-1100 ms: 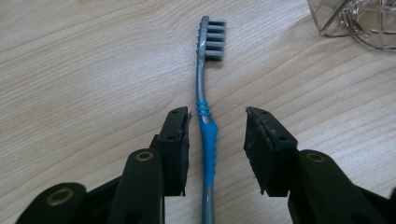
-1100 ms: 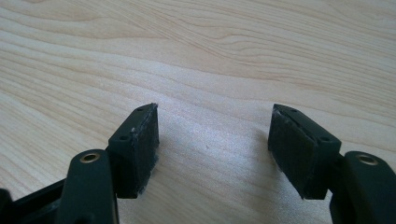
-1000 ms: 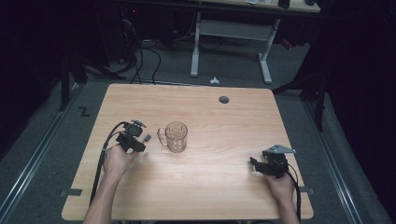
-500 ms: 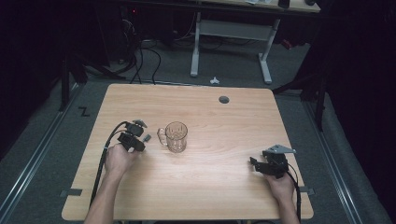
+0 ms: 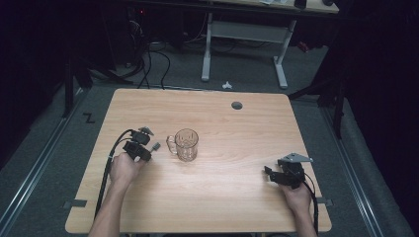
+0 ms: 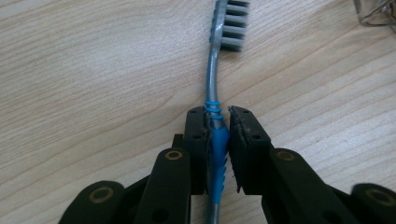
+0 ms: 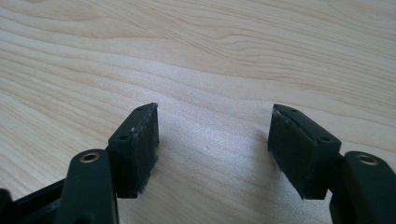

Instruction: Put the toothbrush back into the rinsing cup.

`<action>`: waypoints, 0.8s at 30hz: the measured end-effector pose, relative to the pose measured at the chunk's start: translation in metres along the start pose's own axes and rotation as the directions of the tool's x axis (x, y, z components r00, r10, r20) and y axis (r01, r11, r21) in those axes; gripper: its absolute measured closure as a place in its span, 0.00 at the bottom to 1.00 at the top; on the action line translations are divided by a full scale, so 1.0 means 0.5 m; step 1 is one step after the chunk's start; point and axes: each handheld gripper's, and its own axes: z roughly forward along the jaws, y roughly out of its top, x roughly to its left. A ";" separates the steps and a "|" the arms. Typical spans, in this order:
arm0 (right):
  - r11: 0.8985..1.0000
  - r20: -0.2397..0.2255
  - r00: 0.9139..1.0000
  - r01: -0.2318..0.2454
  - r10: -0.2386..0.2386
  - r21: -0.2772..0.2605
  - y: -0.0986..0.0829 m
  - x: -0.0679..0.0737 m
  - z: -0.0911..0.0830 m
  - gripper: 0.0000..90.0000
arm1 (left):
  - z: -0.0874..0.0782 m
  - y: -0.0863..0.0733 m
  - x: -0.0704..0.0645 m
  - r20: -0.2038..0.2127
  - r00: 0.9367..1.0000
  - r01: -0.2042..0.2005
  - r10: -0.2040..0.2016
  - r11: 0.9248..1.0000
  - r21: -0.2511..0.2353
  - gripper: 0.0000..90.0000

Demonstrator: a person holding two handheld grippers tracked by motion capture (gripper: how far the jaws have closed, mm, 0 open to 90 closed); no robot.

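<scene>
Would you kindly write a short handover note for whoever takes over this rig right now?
Left tool: shut on the toothbrush, gripping its blue handle, bristle head pointing away, low over the table.
Right tool: open, holding nothing, near the table's right front.
Glass mug: upright at mid-table, just right of the left tool, handle toward it, apparently with nothing in it.
Done: toothbrush grasped.
Left: probably putting the toothbrush into the mug; the right tool is free to steady the mug if needed.

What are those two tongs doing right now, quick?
Left tongs: closed on the blue-and-grey plastic toothbrush, near the clear glass mug.
Right tongs: open, holding nothing, over the wooden table.
</scene>
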 end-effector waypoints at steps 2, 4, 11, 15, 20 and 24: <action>1.000 0.000 1.000 0.000 0.000 0.000 0.000 0.000 0.000 0.38 | 0.000 0.000 0.002 0.001 1.000 0.003 -0.003 1.000 0.002 0.88; 1.000 0.000 1.000 0.000 0.000 0.001 0.000 0.000 0.000 0.38 | 0.000 0.000 0.004 0.006 1.000 0.009 -0.009 1.000 0.000 0.88; 1.000 -0.002 1.000 -0.001 0.001 0.000 0.000 0.000 0.000 0.38 | 0.000 0.001 0.002 -0.004 1.000 0.012 -0.012 1.000 0.003 0.88; 1.000 -0.002 1.000 -0.001 0.001 0.000 0.000 -0.001 0.000 0.38 | 0.000 -0.003 0.000 -0.008 1.000 0.012 -0.012 1.000 -0.009 0.89; 1.000 -0.002 1.000 -0.001 0.001 0.000 0.000 -0.001 0.000 0.38 | 0.000 -0.003 -0.009 -0.026 1.000 -0.012 0.011 1.000 -0.024 0.89; 1.000 -0.002 1.000 0.003 -0.003 -0.002 0.000 -0.001 0.000 0.38 | 0.002 -0.003 -0.014 -0.026 1.000 -0.015 0.014 0.999 -0.046 0.89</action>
